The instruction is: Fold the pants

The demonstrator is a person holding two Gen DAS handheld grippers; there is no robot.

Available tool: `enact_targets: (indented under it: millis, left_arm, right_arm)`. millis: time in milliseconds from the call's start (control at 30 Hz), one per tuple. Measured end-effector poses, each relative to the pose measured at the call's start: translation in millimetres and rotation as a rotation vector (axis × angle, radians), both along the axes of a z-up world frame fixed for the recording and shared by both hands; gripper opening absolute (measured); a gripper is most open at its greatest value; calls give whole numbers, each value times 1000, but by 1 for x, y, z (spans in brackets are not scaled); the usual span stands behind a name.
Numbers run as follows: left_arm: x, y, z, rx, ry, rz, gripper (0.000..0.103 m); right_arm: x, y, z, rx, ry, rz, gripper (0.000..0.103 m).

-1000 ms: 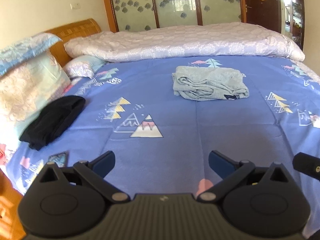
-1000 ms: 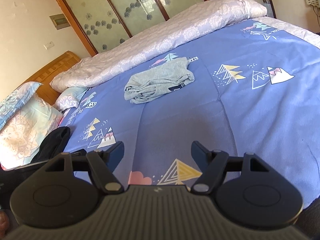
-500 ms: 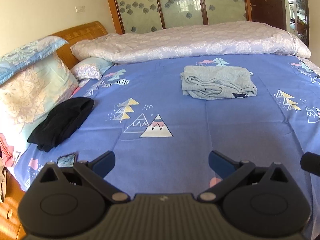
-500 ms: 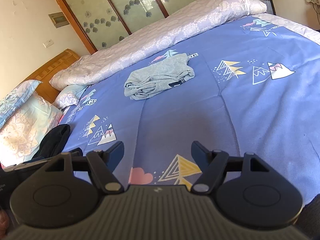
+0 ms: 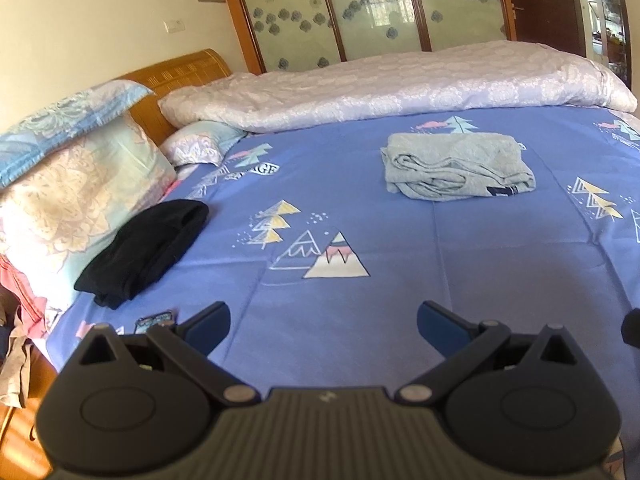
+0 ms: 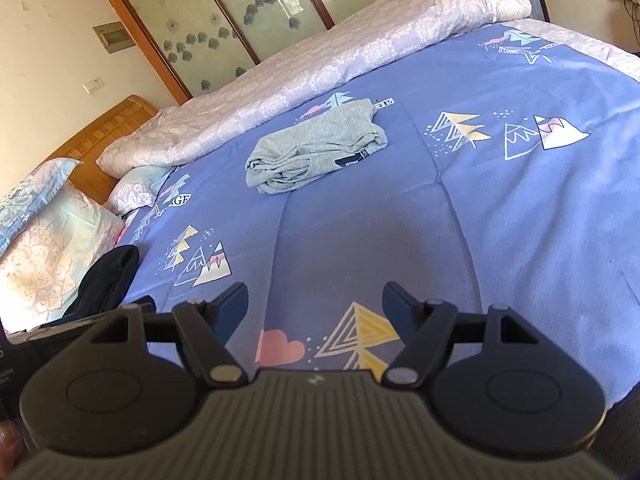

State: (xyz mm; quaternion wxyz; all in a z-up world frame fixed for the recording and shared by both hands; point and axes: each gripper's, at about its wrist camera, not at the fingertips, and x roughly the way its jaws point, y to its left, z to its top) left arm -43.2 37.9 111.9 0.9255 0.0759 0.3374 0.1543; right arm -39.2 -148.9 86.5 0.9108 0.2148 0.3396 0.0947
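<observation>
Grey pants (image 5: 456,170) lie folded into a compact bundle in the middle of the blue patterned bed sheet (image 5: 400,312); the right wrist view shows the same grey pants (image 6: 316,152) further off. A black garment (image 5: 148,246) lies crumpled at the left by the pillows, and it appears as a black garment (image 6: 106,280) in the right wrist view too. My left gripper (image 5: 323,320) is open over the sheet near the bed's front edge, with nothing between its fingers. My right gripper (image 6: 315,302) is also open and empty, well short of the grey pants.
A rolled white quilt (image 5: 400,84) runs along the far side of the bed. Pillows (image 5: 76,184) are stacked at the left against a wooden headboard (image 5: 180,72). Glass wardrobe doors (image 5: 360,12) stand behind. The other gripper's body (image 6: 24,344) shows at the right wrist view's lower left.
The left wrist view has swung a little, so the grey pants and black garment sit further right in it. The right gripper's view is the same. Both grippers stay open.
</observation>
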Motion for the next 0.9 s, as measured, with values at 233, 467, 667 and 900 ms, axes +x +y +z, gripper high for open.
enact_targets:
  millis: [233,467,667,900]
  left_arm:
    - [-2,-3,3,32,-27,-14,103]
    - [-3,-3,5,24,-30,-30,103]
    - [-2,-2,6,-8,-10,-42,103]
    - [-2,-2,5,-58,24,-60,103]
  right_arm:
    - [0,2,0,-3,4,2,76]
    - [1,3,0,-4,3,-2,76]
    - [0,1,2,-7,-2,4,76]
    - [-1,1,2,-2,-5,-2,76]
